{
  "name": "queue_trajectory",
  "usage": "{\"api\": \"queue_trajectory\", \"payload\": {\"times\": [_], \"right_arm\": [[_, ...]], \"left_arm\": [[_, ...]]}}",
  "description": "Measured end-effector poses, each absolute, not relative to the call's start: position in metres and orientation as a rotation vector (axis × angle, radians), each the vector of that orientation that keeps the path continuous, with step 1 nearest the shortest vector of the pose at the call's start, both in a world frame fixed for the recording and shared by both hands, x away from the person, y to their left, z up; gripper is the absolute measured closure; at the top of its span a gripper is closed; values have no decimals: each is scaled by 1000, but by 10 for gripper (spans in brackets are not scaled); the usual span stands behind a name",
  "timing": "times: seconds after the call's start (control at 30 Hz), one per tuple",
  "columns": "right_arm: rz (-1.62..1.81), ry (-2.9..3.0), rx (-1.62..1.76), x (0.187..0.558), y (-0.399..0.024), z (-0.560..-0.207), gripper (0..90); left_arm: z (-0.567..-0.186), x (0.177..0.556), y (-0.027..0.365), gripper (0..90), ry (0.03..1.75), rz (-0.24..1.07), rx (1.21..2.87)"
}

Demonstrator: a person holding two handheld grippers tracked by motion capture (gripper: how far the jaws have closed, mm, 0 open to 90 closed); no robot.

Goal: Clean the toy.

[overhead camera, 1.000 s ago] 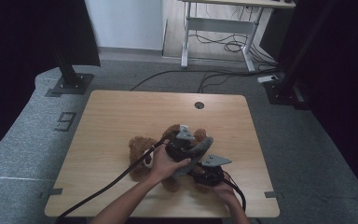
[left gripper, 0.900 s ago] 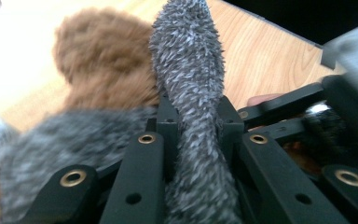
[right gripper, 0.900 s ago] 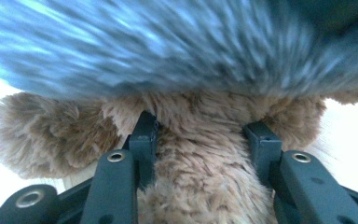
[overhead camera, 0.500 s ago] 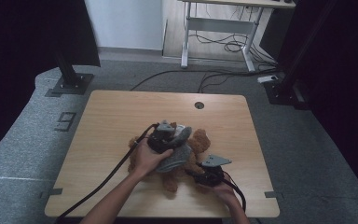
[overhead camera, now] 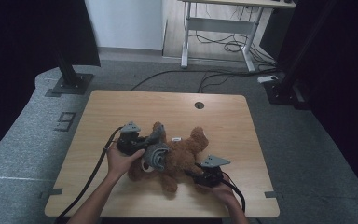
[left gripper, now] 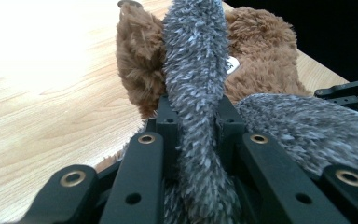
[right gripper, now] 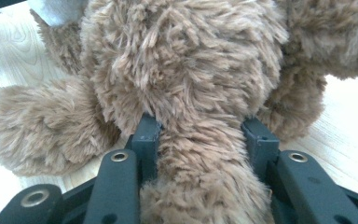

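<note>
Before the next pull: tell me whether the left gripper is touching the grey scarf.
Touching. In the left gripper view, the left gripper has its jaws pinched on the grey scarf, fur pressed against both pads.

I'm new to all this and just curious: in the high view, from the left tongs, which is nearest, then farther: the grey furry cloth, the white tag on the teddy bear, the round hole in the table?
1. Grey furry cloth, clamped in the left tongs.
2. White tag, to their right on the teddy bear.
3. Round hole, near the table's far edge.
</note>
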State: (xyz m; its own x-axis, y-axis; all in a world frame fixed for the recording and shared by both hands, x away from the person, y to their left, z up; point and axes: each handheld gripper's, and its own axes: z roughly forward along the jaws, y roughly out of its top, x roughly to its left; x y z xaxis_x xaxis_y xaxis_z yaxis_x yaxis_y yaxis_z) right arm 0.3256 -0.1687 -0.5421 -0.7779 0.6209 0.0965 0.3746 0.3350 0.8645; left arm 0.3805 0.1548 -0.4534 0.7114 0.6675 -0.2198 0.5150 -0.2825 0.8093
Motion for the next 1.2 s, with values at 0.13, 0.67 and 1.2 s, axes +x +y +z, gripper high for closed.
{"api": "queue_trajectory", "payload": {"times": [0.13, 0.67, 1.2], "right_arm": [[1416, 2351, 897, 325, -168, -542, 573], [1416, 2350, 896, 325, -168, -542, 565], [1515, 2314, 975, 334, -172, -523, 190]], "left_arm": [[-454, 377, 160, 765, 910, 204, 1936], [-470, 377, 187, 774, 973, 154, 1869], [-480, 364, 184, 789, 935, 130, 1872]]}}
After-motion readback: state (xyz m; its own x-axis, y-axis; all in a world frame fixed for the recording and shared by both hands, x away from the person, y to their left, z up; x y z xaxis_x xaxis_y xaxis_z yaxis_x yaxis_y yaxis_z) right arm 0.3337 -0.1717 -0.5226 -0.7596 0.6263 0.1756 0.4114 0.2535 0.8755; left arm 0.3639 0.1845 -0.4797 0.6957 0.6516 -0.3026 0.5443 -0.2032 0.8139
